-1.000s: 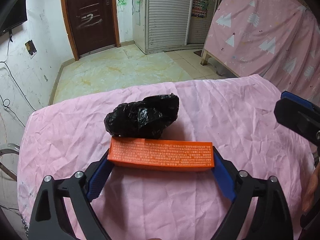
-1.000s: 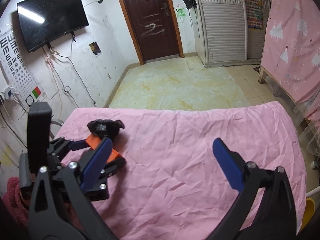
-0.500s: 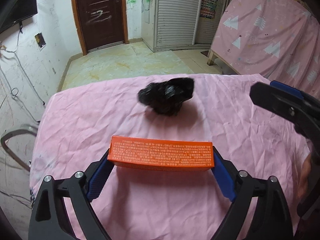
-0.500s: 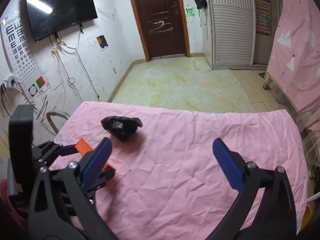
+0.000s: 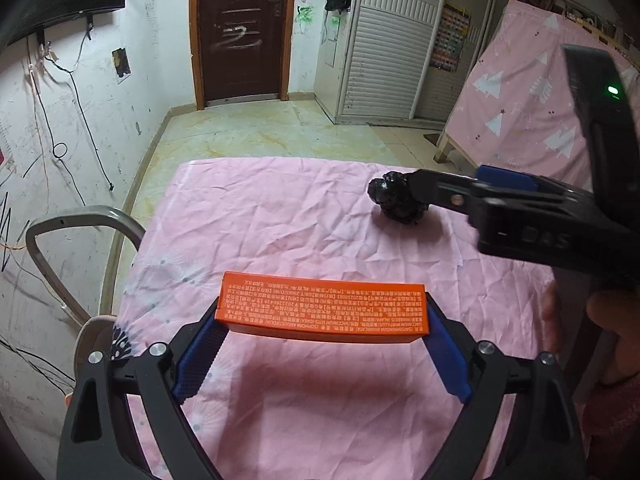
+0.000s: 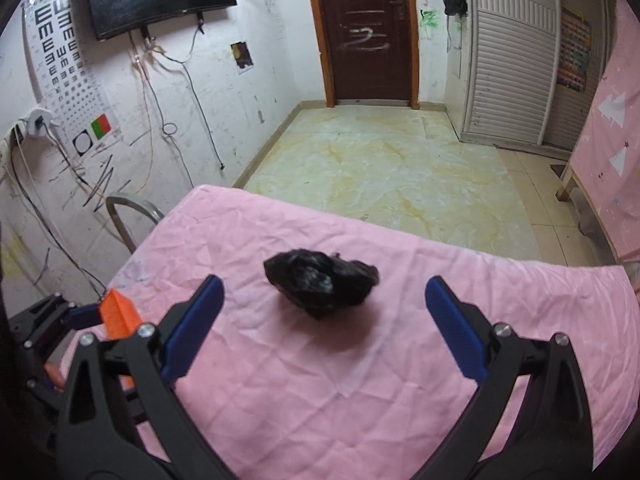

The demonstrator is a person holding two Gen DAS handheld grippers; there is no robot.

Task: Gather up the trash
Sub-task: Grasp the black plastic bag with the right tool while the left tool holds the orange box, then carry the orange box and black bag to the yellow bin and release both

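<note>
Tongs on the left (image 5: pixel 324 344) are clamped across the ends of an orange box (image 5: pixel 323 312), which is gripped lengthwise between the two blue pads (image 5: pixel 200 354) and carried clear above the pink cloth (image 5: pixel 280 220) of the worktop. Such an end-to-end hold is judged to suit a long, stiff carton, since its short faces give the pads flat, parallel surfaces. In the right wrist view the same box (image 6: pixel 118 314) is seen at the left edge of the worktop, held out of the way.

Further out, the right tongs (image 6: pixel 324 328) are held wide apart with nothing between the pads, and they are pointed down at a crumpled black plastic bag (image 6: pixel 320 286) lying on the cloth just ahead of the fingertips, roughly centred in the gap. From the left wrist view the bag (image 5: pixel 394 202) is partly hidden behind the right tool. This piece of trash is judged to be the one to be gathered next, the wide opening being fitted to its irregular bulk.

Beyond the worktop, a tiled floor (image 6: pixel 380 168) and a dark door (image 6: pixel 366 28) are seen
</note>
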